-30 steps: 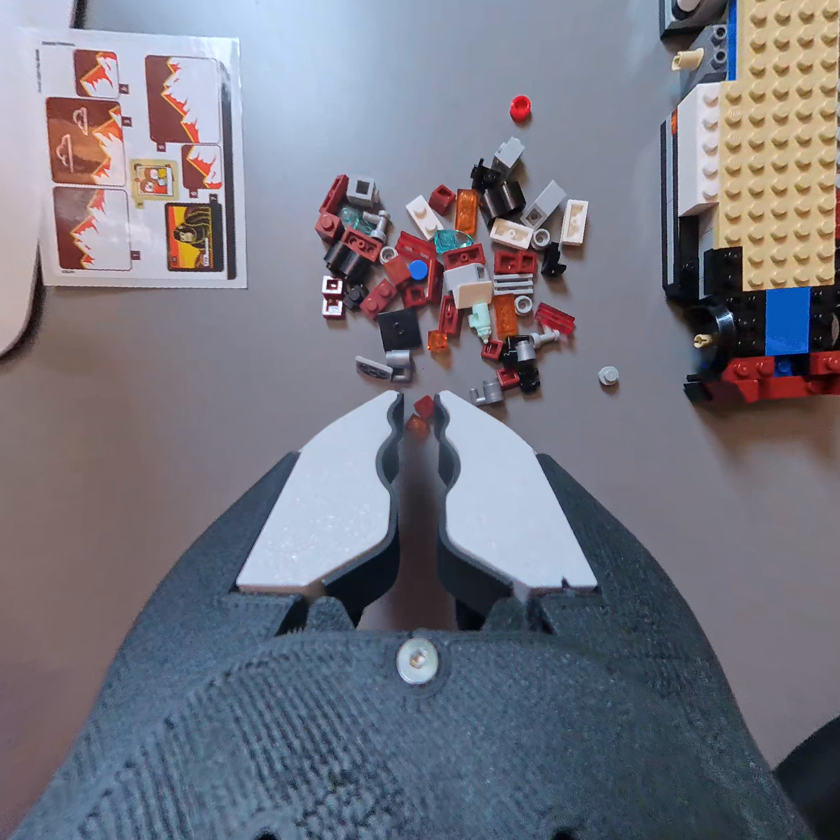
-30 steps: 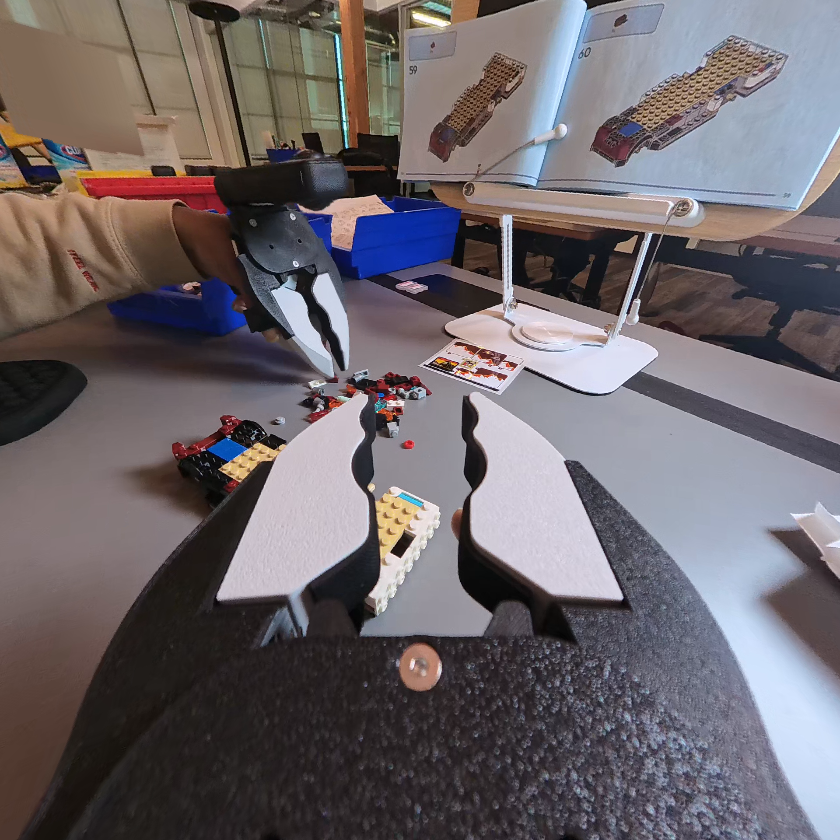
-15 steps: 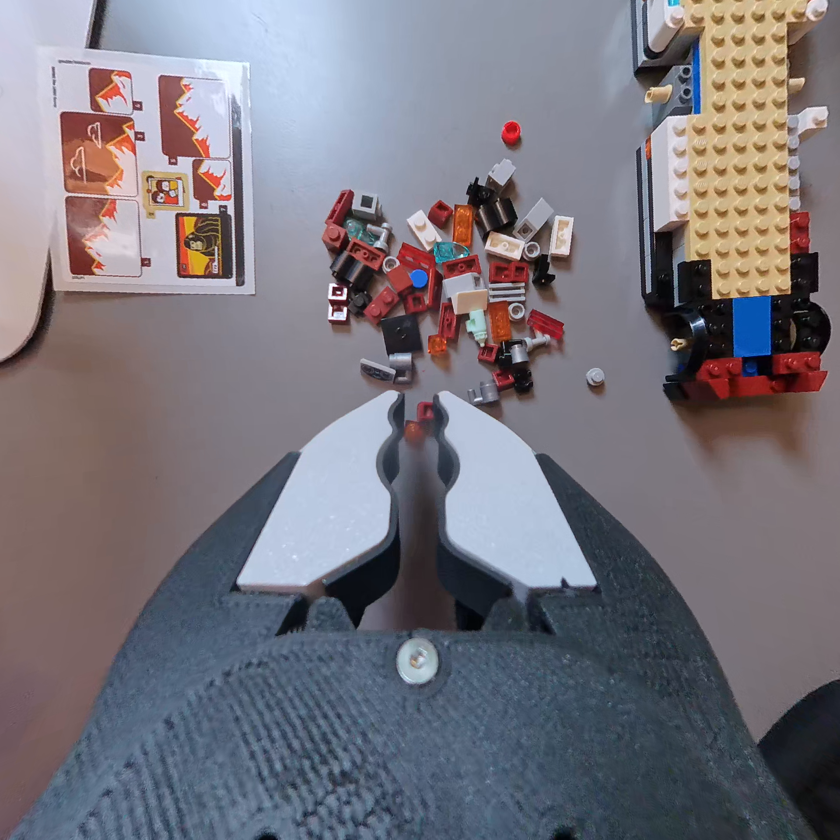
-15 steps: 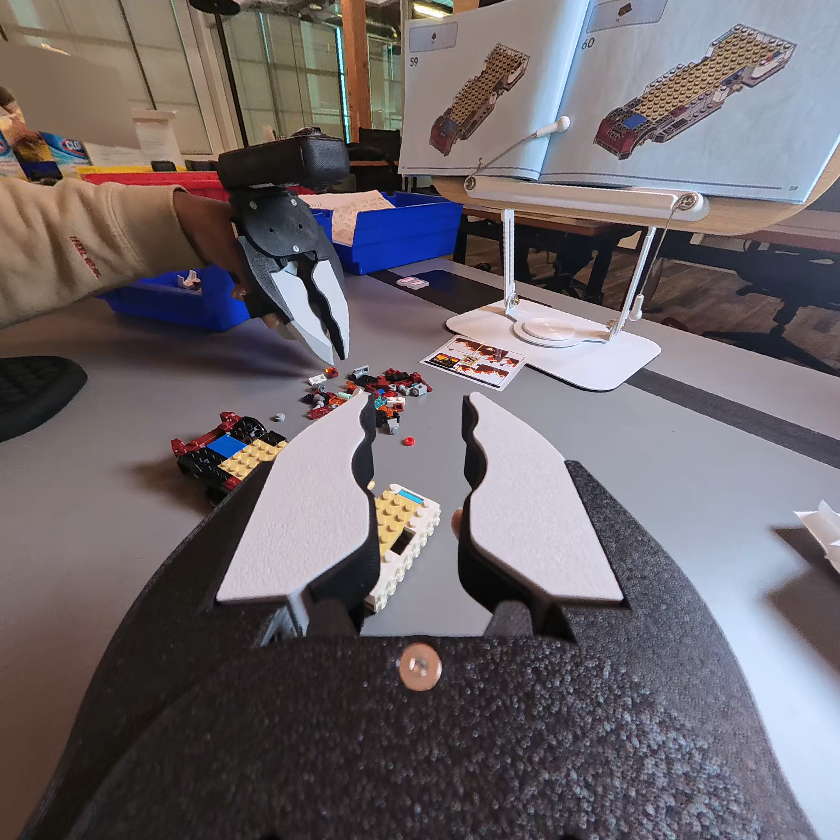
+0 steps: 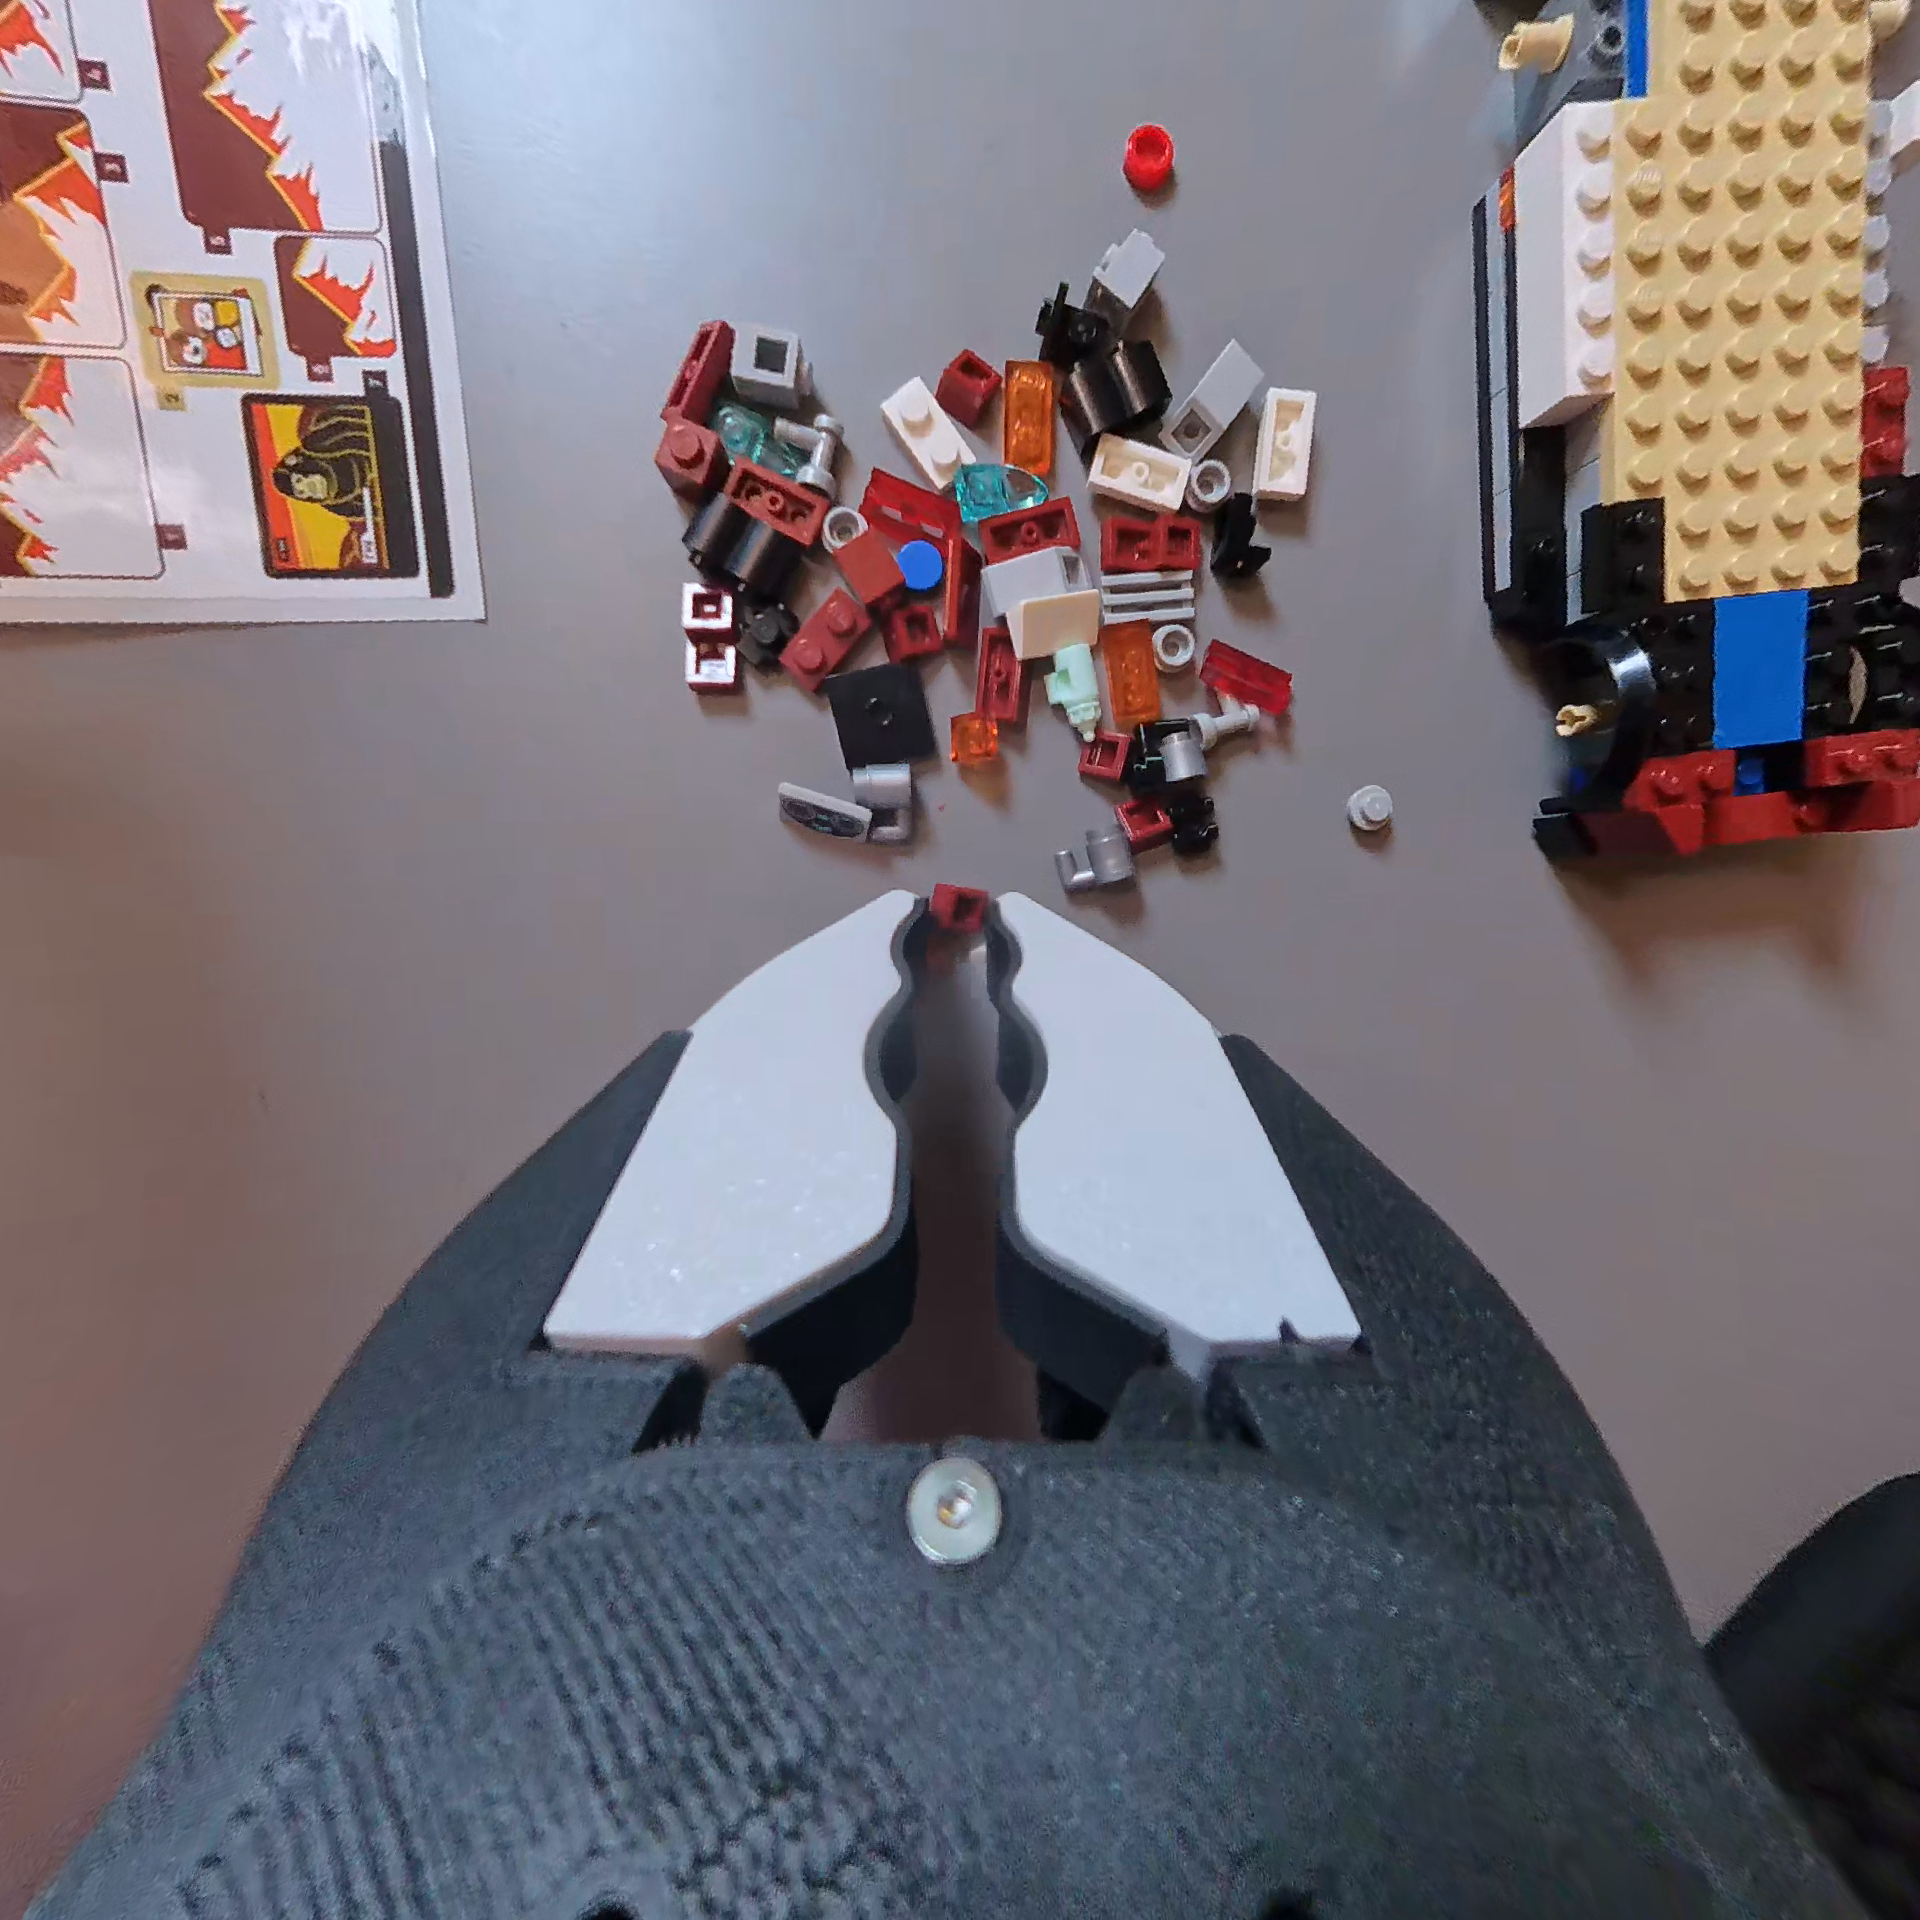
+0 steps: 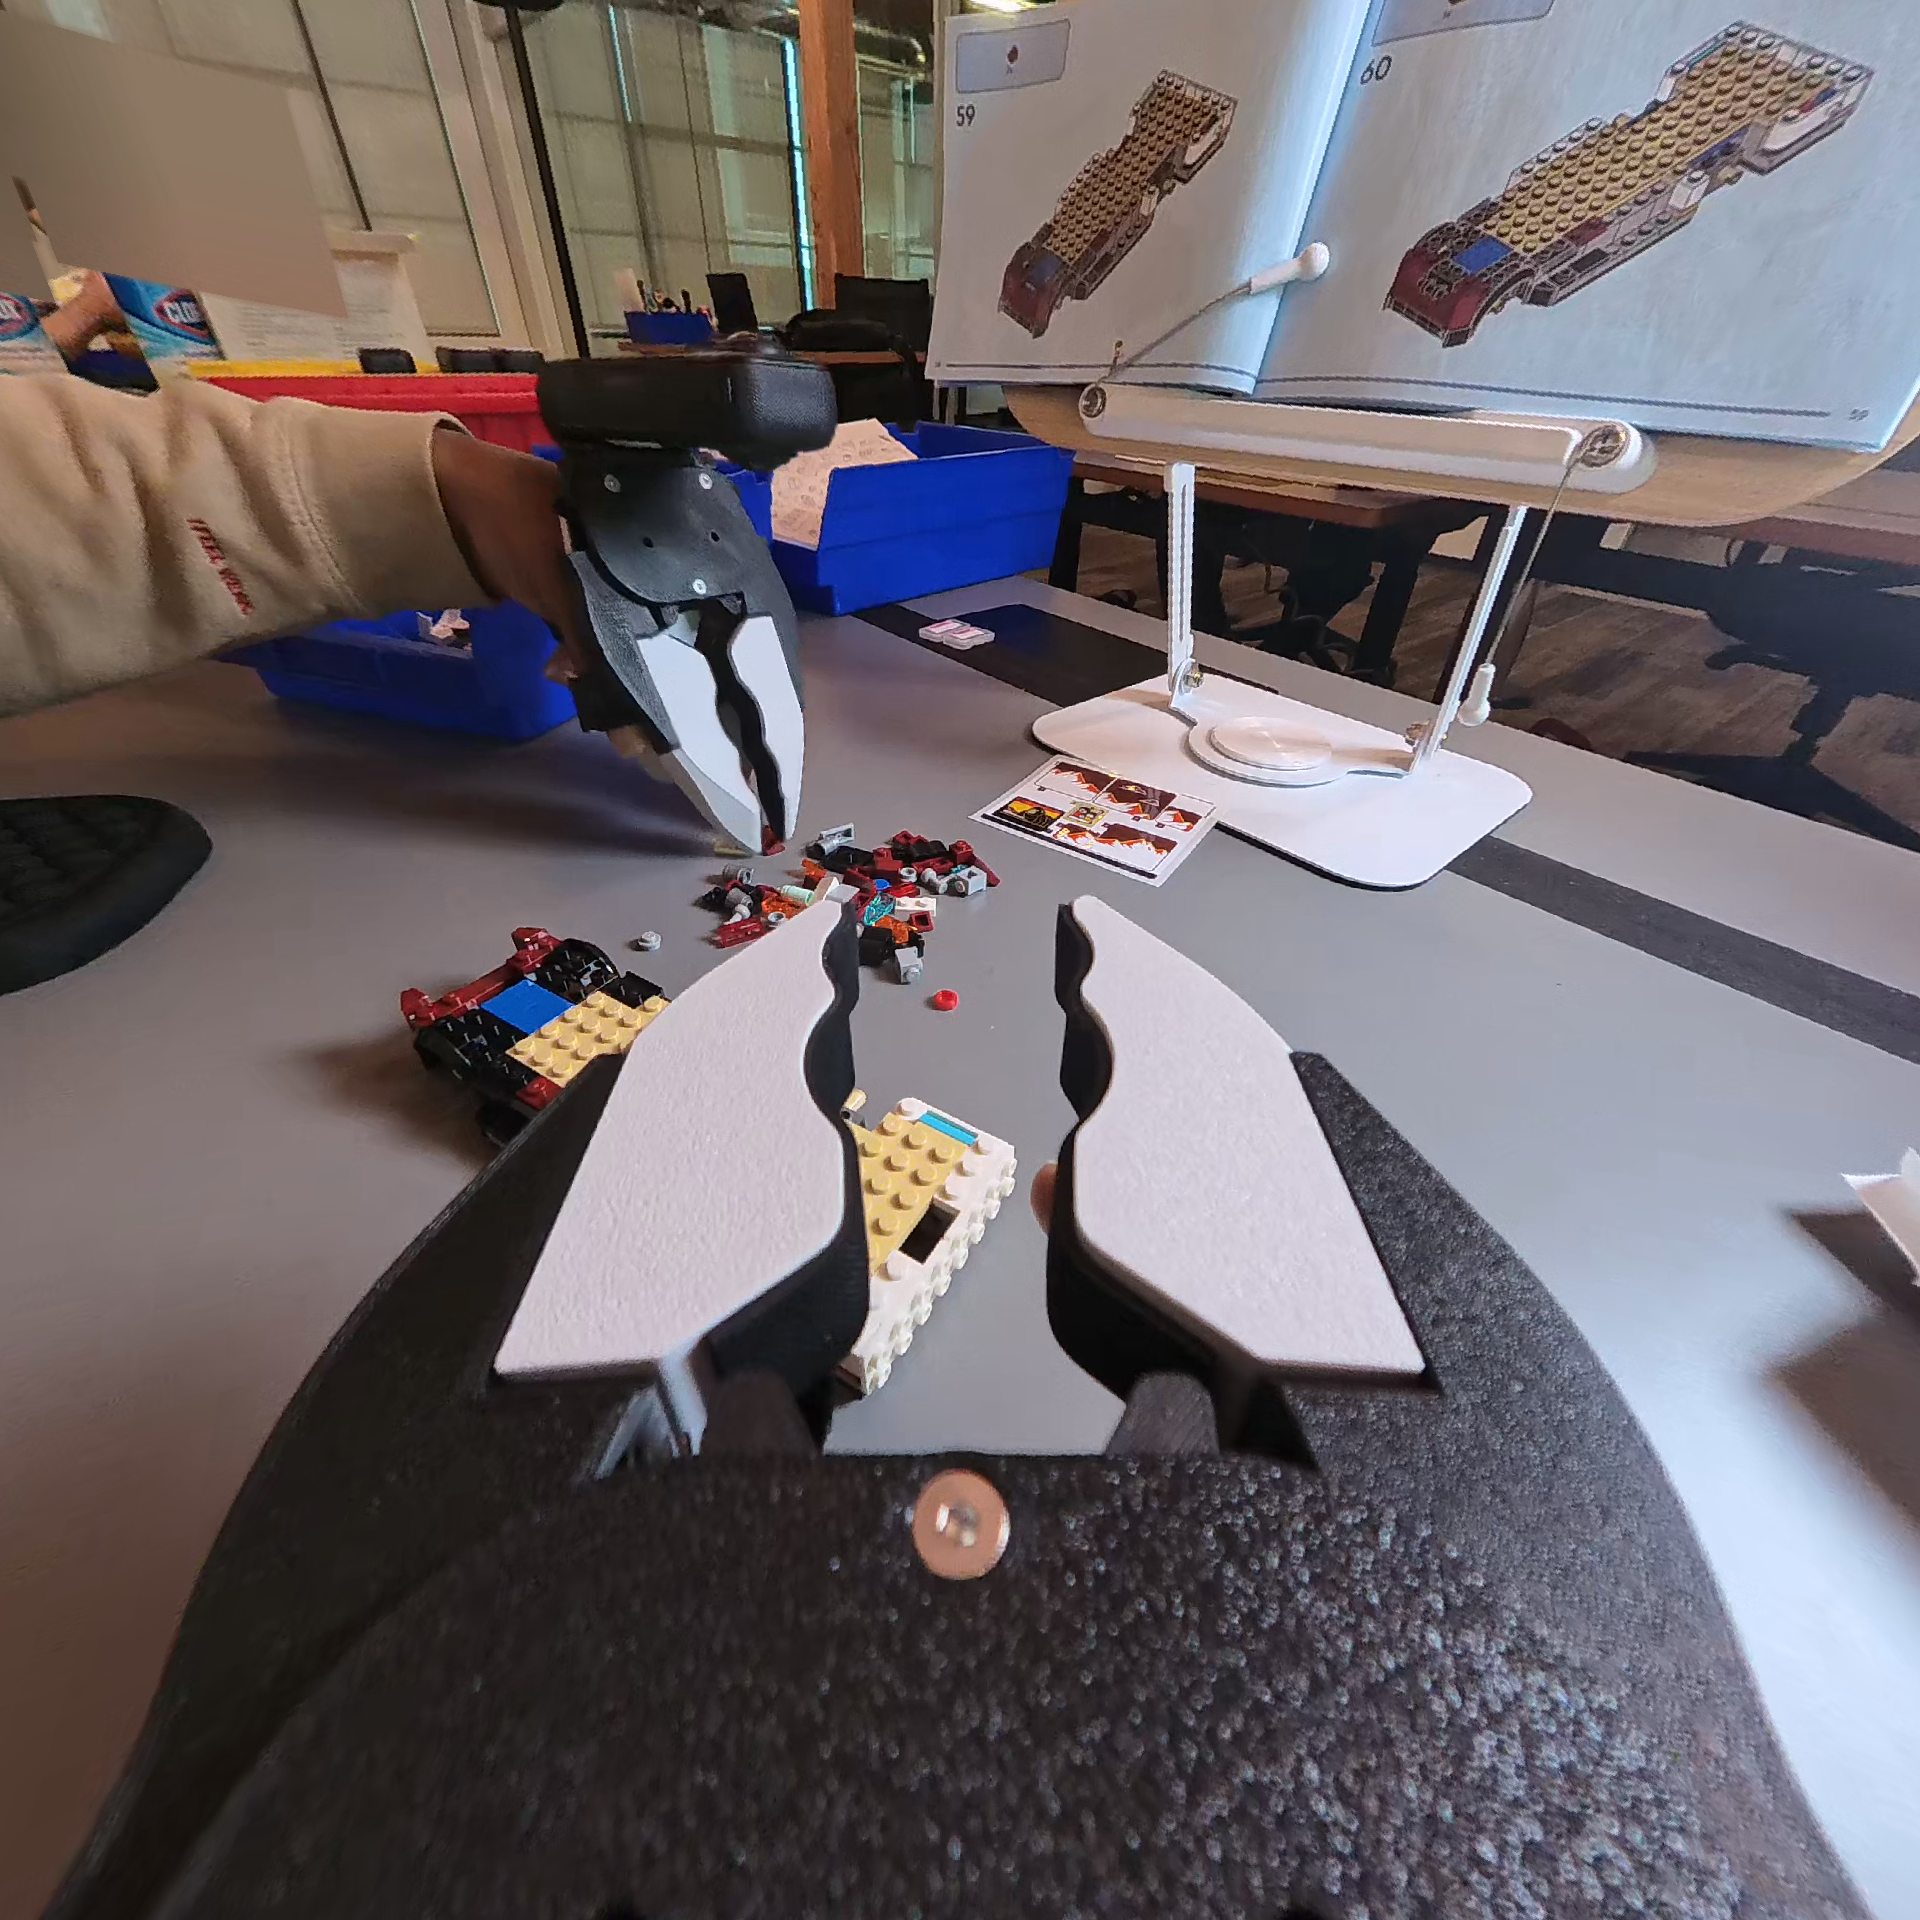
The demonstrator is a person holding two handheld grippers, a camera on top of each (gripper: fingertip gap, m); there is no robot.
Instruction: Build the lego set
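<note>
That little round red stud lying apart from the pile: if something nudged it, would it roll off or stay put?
The round red stud lies flat on the grey table, so it would probably slide, not roll. It looks tiny and light, so a nudge could send it skidding. Tipped on edge, its round rim might let it roll.

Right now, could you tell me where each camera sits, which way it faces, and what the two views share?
Left wrist view: on the left gripper, looking straight down at the loose brick pile; its fingers pinch a dark red brick.
Right wrist view: on the right gripper, looking across the table at the instruction booklet; its fingers stand open, with a sleeve at the left.
Shared: pile, sticker sheet, partly built model.
</note>
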